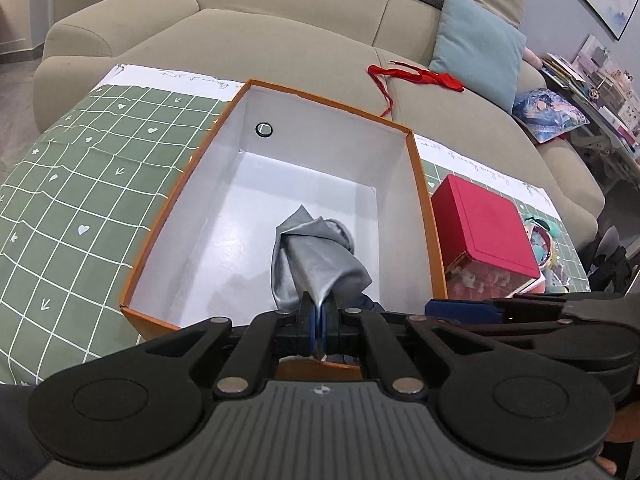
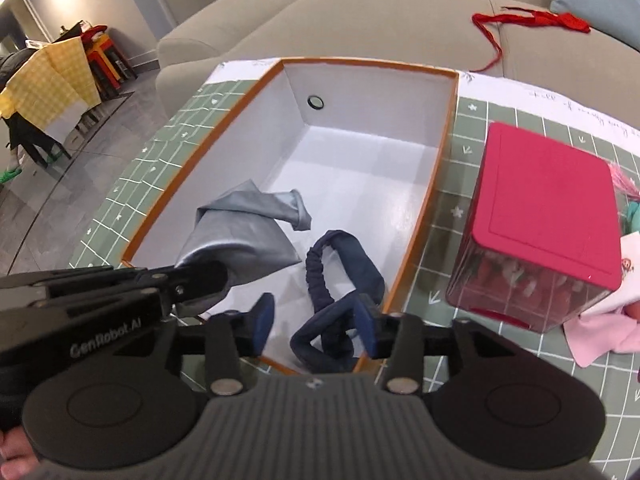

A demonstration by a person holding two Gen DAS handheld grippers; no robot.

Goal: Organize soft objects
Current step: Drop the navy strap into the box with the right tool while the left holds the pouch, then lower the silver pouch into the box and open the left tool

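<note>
Green grid-print cloth [image 1: 80, 200] over the worktop, beige sofa [image 1: 256, 40] behind with a red ribbon [image 1: 416, 76] on its seat. Left tongs [image 1: 319, 312] clamped on silver fabric [image 1: 316, 256] inside the orange box [image 1: 428, 208]. Right tongs [image 2: 316, 316] spread apart over a navy elastic band [image 2: 340, 268], visible properly only from the right wrist; likewise a yellow-draped table [image 2: 48, 76]. Red-lidded clear container [image 2: 548, 208] just beside the box.

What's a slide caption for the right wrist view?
Open right tool over navy headband in orange box; left tool grips silver cloth.
</note>
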